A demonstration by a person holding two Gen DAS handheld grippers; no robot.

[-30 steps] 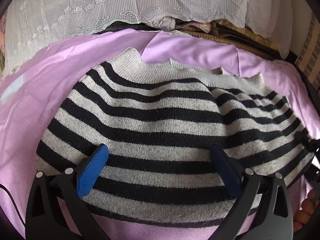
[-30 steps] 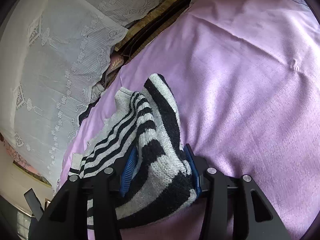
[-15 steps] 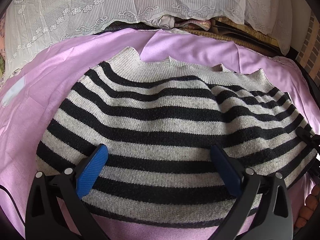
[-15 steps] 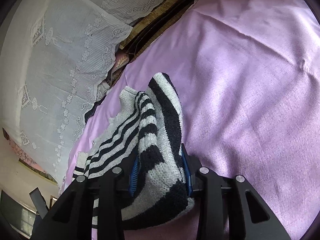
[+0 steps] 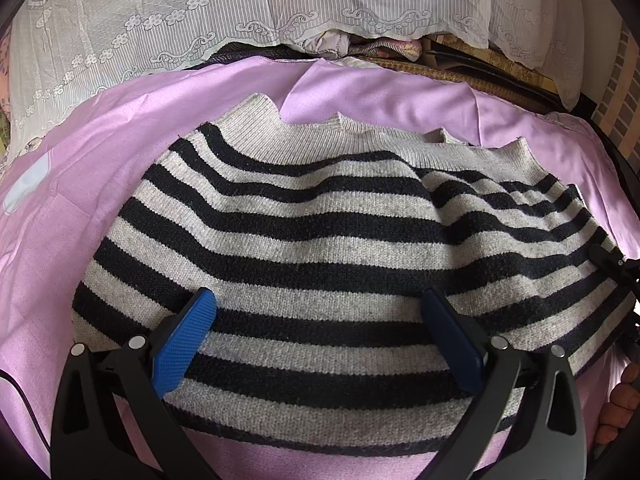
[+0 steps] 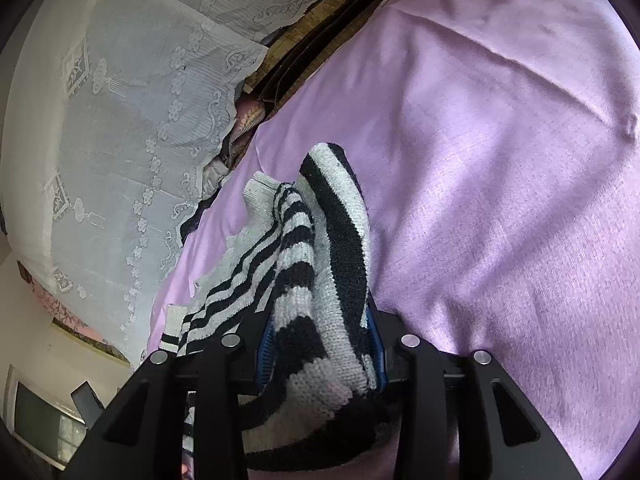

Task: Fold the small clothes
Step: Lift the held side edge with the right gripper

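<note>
A grey and black striped knit sweater [image 5: 320, 240] lies spread on a purple sheet [image 5: 100, 168]. My left gripper [image 5: 318, 312] is open, its blue pads wide apart just above the sweater's near part, holding nothing. My right gripper [image 6: 322, 344] is shut on a bunched edge of the sweater [image 6: 328, 280], lifting it off the sheet [image 6: 500, 160]. In the left wrist view the right gripper's black tip shows at the sweater's right edge [image 5: 612, 260].
A white lace cloth [image 5: 240, 12] hangs behind the bed and also shows in the right wrist view [image 6: 120, 120]. Folded fabrics and a dark frame [image 5: 400, 48] lie along the far edge. A hand [image 5: 616, 400] shows at lower right.
My right gripper has tightened on the sweater's edge and drawn it along. The left gripper has stayed open over the sweater, which has shifted slightly in its view.
</note>
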